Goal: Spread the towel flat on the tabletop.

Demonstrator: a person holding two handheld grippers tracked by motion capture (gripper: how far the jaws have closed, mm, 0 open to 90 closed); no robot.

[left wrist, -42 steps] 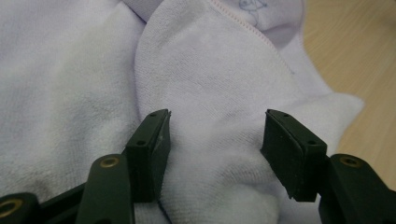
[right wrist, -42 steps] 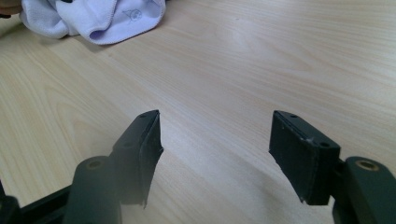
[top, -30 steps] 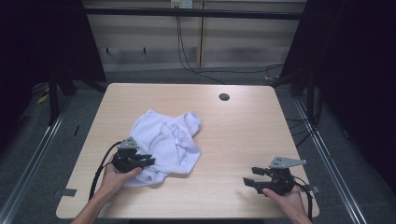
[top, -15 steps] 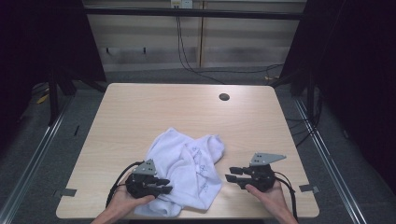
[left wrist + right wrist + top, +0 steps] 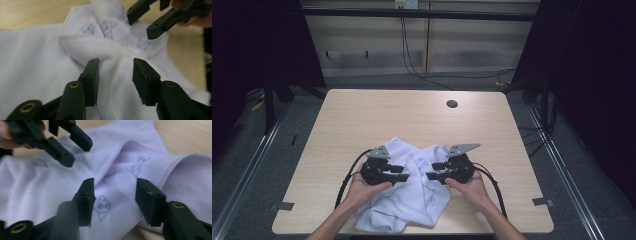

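Observation:
A white towel [image 5: 414,192] with pale pink stitched hems and small blue drawings lies crumpled near the table's front edge. My left gripper [image 5: 405,173] and right gripper [image 5: 432,171] face each other just above it, tips a short gap apart. In the left gripper view my jaws [image 5: 116,75] have just been opening; a raised towel fold [image 5: 113,53] stands between the pads without being pressed, and the right gripper [image 5: 150,18] shows beyond. In the right gripper view my jaws [image 5: 116,197] have also just been opening over the towel [image 5: 120,173], with the left gripper [image 5: 67,143] ahead.
The wooden table [image 5: 362,115] has a round cable hole [image 5: 452,104] at the back right. The towel's lower end hangs close to the front edge. Black cables trail from both grippers over the table. Metal rails run along the floor on both sides.
The towel has been dragged from the table's left middle toward the front centre. Both grippers have closed in on each other over it, the right one moving left.

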